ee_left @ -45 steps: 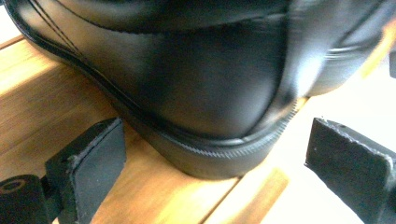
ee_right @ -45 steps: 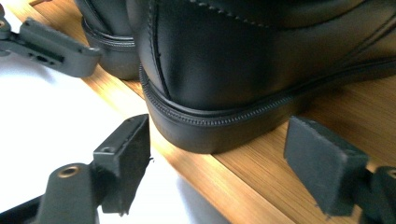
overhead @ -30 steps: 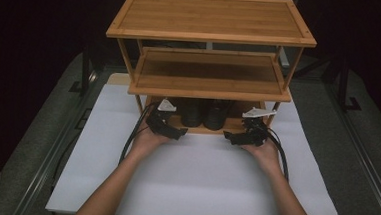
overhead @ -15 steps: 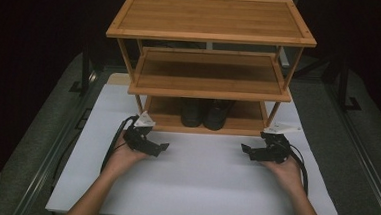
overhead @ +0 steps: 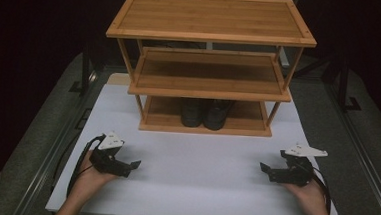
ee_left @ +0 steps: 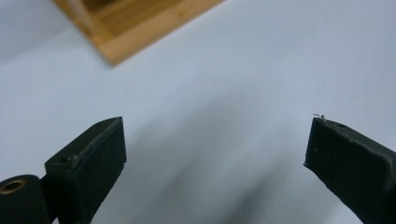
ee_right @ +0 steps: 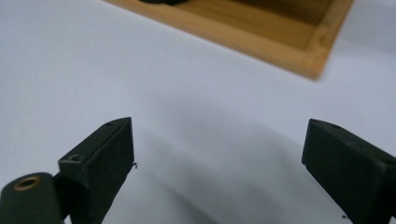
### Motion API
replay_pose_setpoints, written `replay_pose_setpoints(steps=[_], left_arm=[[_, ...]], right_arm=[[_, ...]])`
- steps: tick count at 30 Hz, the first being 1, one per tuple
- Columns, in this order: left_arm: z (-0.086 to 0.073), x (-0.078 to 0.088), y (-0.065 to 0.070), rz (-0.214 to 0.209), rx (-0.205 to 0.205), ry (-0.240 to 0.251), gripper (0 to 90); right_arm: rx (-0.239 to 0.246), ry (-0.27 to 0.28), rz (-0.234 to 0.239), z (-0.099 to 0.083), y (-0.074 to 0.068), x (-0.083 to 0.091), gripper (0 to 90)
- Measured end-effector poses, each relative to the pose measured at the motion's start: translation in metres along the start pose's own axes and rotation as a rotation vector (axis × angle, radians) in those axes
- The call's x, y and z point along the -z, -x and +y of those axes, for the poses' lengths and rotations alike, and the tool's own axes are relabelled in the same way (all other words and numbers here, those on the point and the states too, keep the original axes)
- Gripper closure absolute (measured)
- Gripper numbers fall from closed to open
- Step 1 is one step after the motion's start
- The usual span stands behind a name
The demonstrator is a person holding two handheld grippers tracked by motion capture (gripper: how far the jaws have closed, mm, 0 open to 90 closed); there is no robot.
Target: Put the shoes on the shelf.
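Left gripper and right gripper: jaws of both spread wide and holding nothing, each resting low over the white worktop near its front corners, well apart from one another and from the rack, a placement that reads as a parked, hands-off pose. Pair of black shoes: side by side on the bottom tier of the three-tier bamboo shoe rack, toes toward the person, presumably stowed there as the work in hand. The middle shelf overhangs and hides the shoes' rear parts, and both gripper views are blurred, each cutting off all but a corner of the rack's base.
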State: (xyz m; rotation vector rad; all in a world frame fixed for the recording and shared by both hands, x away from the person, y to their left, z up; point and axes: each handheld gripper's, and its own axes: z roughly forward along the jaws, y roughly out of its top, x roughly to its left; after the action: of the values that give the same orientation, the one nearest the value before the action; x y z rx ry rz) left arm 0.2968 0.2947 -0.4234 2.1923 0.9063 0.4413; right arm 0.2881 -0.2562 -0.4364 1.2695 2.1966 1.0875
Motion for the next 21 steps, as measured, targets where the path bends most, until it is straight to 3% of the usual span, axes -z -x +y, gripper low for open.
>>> replay_pose_setpoints(steps=[8, 12, 13, 17, 21], left_arm=[[-0.035, 0.022, -0.003, 0.064, 0.016, -0.019, 4.8], [-0.048, 0.030, -0.006, 0.076, 0.039, -0.023, 4.7], [-0.051, 0.031, -0.007, 0.085, 0.047, -0.021, 0.9], [-0.063, 0.032, -0.009, 0.104, 0.054, -0.043, 0.0], [-0.066, 0.031, -0.011, 0.089, 0.074, -0.042, 0.0]], right_arm=[[-0.020, -0.037, -0.046, -0.027, 0.006, 0.018, 8.9], [-0.024, -0.066, -0.079, -0.040, 0.011, 0.025, 8.9], [-0.029, -0.075, -0.092, -0.045, 0.013, 0.028, 8.8], [-0.041, -0.090, -0.107, -0.047, 0.016, 0.030, 7.5], [-0.042, -0.111, -0.110, -0.047, 0.015, 0.028, 7.3]])
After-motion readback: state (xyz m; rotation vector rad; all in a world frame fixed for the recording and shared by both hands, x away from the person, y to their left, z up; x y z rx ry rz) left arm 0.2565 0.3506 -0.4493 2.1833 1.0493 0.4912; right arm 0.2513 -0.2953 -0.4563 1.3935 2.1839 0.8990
